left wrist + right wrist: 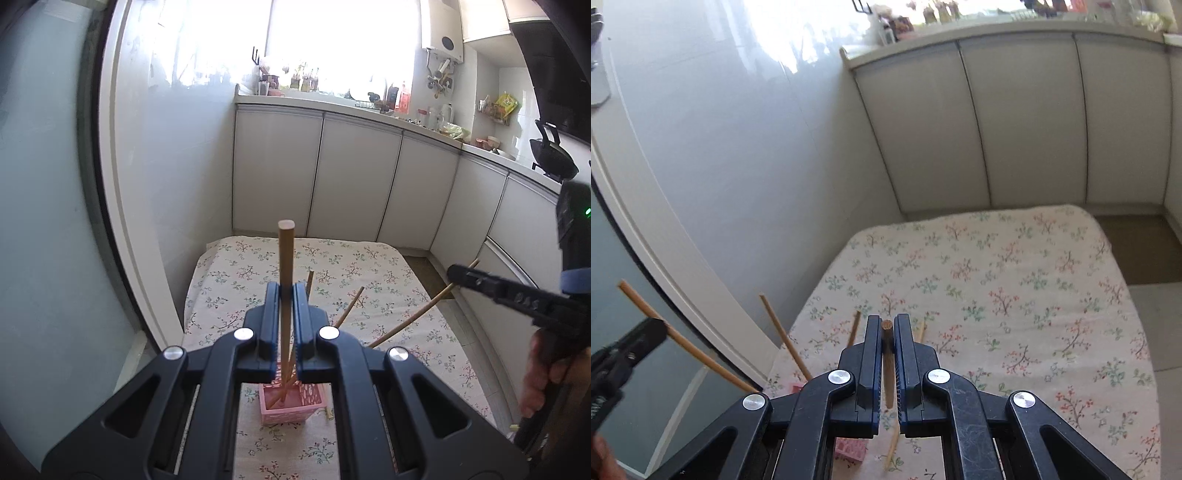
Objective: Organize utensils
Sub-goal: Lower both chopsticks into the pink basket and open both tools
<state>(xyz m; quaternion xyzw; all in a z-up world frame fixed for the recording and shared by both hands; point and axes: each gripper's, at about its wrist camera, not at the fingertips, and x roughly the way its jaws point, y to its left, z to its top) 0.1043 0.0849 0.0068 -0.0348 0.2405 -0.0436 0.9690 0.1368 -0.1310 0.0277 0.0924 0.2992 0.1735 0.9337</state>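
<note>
My left gripper (pixel 287 291) is shut on a wooden chopstick (pixel 286 254) held upright, its lower end inside the pink holder (pixel 291 406) on the floral cloth. Other chopsticks (pixel 347 310) lean out of the holder. My right gripper (pixel 886 325) is shut on another wooden chopstick (pixel 887 328), seen end-on between the fingers. In the left wrist view the right gripper (pixel 454 273) comes in from the right, holding its chopstick (pixel 413 321) slanted toward the holder. The pink holder (pixel 849 448) shows low in the right wrist view, mostly hidden by the gripper.
The table with the floral cloth (pixel 1015 288) stands against a white wall and white cabinets (pixel 351 177). A loose chopstick (pixel 892 446) lies on the cloth beside the holder. A kitchen counter (pixel 406 118) with bottles and a wok (pixel 552 155) runs behind and to the right.
</note>
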